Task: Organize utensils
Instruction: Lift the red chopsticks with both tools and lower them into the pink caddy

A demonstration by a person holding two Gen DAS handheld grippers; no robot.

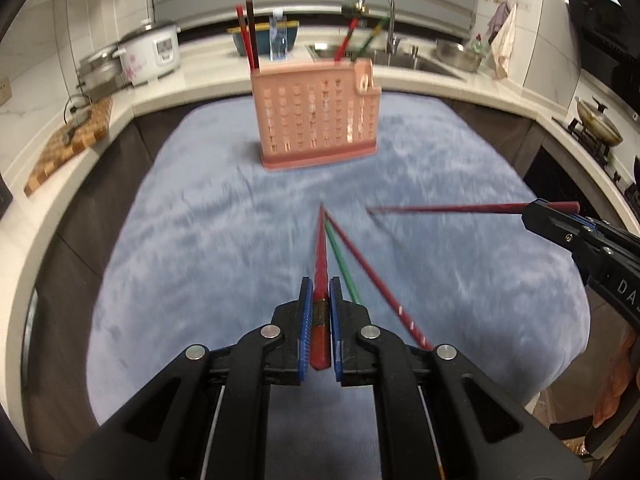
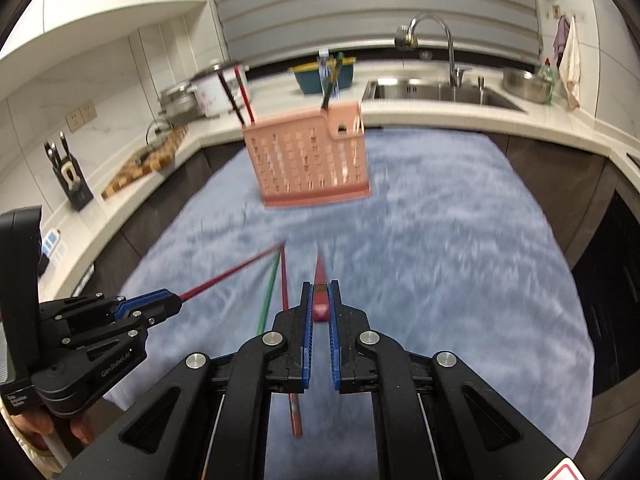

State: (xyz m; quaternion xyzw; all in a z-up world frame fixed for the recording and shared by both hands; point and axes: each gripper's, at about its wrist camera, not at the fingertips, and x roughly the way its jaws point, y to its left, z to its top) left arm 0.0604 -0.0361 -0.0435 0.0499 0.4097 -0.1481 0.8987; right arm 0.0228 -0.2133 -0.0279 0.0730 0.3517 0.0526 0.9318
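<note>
Blue cloth [image 1: 200, 240] covers table | kitchen counter [image 1: 192, 76], sink [image 2: 440, 92] behind | both tools clamp red chopsticks

1. Red chopstick [image 1: 321, 256] clamped in the left gripper [image 1: 320, 292], tip forward.
2. Second red chopstick [image 2: 320, 280] in the right gripper [image 2: 320, 296].
3. Pink holder [image 1: 316, 118] ahead (chopsticks upright inside).
4. Green chopstick [image 1: 342, 264] beside the left gripper, on the cloth.

blue cloth [image 1: 224, 240]; rice cooker [image 1: 150, 54], faucet [image 2: 438, 46], cutting board [image 1: 68, 144] on counter.
</note>
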